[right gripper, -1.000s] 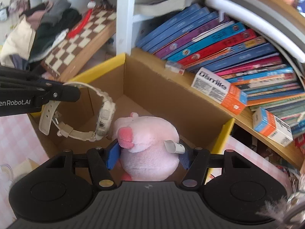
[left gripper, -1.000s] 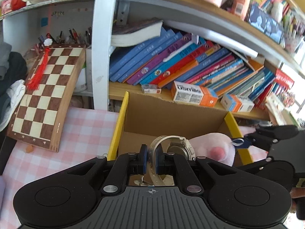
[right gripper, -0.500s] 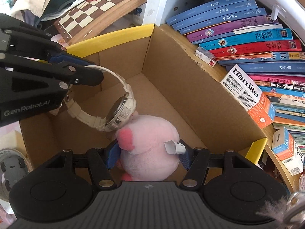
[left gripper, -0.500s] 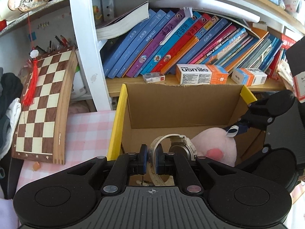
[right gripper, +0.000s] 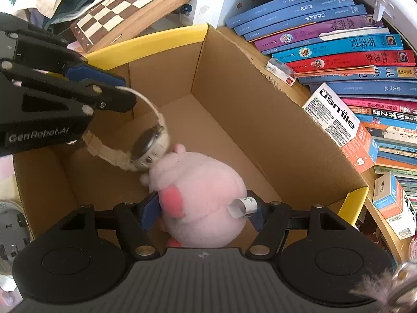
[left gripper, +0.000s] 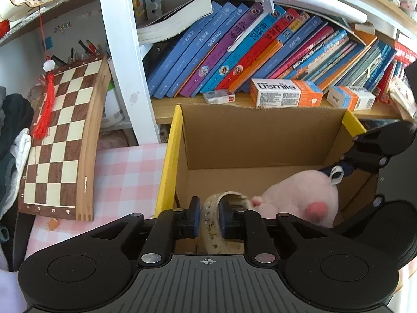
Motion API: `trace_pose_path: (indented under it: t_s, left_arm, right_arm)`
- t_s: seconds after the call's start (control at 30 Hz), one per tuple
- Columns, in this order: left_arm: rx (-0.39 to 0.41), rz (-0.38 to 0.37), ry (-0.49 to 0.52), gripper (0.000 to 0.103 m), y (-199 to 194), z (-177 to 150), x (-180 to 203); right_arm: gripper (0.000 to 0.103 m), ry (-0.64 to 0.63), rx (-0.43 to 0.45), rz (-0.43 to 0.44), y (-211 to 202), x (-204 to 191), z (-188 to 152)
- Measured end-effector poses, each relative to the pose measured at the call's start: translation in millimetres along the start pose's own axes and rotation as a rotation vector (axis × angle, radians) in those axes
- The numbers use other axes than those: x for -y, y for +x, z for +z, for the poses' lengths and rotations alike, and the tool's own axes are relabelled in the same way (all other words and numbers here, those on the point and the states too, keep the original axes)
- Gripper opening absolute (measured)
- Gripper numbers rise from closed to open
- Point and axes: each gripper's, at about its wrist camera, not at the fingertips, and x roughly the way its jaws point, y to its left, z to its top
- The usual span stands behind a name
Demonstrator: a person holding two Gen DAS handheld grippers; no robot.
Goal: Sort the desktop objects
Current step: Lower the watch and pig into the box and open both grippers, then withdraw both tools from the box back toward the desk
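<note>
Left gripper (left gripper: 208,217): jaws opening, cream wristwatch (right gripper: 146,148) strap between the blue pads. A gap shows on the left side of the strap; the right pad looks close against it, contact uncertain. From the right wrist view the watch hangs from the left gripper's tips inside the cardboard box (right gripper: 260,120), its case touching the top of the pink plush pig (right gripper: 203,200).

Right gripper (right gripper: 202,208): jaws opening, the plush pig between them. The left pad sits against the pig's side; the right pad is behind the pig's white tag, contact unclear. The pig rests low in the box, near the front wall.

Box has yellow-edged flaps and stands on a pink checked cloth (left gripper: 125,172). A chessboard (left gripper: 60,140) leans to its left. Behind it, a shelf of slanted books (left gripper: 234,52) and an orange-and-white usmile carton (left gripper: 284,94).
</note>
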Motion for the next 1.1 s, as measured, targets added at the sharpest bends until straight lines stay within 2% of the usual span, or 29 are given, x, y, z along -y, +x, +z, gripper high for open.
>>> trace_pose_path:
  t_s: [0.1, 0.17, 0.23, 0.37, 0.7, 0.77, 0.93, 1.1]
  left_arm:
    - [0.028, -0.011, 0.0, 0.023, -5, 1, 1]
    - [0.048, -0.015, -0.001, 0.036, -9, 2, 2]
    - [0.077, -0.014, 0.008, 0.041, -15, 4, 3]
    - [0.129, -0.016, -0.005, 0.057, -31, 6, 4]
    - [0.229, -0.01, -0.037, 0.072, -76, 5, 2]
    - [0.247, 0.005, -0.031, 0.078, -87, 1, 2]
    - [0.284, 0.015, -0.014, 0.085, -116, -12, 2]
    - [0.293, 0.013, -0.003, 0.087, -139, -32, -2]
  right_arm:
    - [0.07, -0.005, 0.005, -0.005, -2, 0, 0]
    - [0.075, -0.004, 0.012, -0.004, -6, 0, 0]
    - [0.079, -0.001, 0.02, -0.002, -10, 0, 0]
    - [0.083, 0.008, 0.039, 0.003, -20, 0, -1]
    - [0.085, 0.062, 0.102, -0.006, -53, -1, -5]
    - [0.086, 0.087, 0.126, -0.009, -63, -1, -7]
    - [0.089, 0.169, 0.196, -0.02, -90, -4, -18]
    - [0.09, 0.219, 0.242, -0.036, -118, -14, -32]
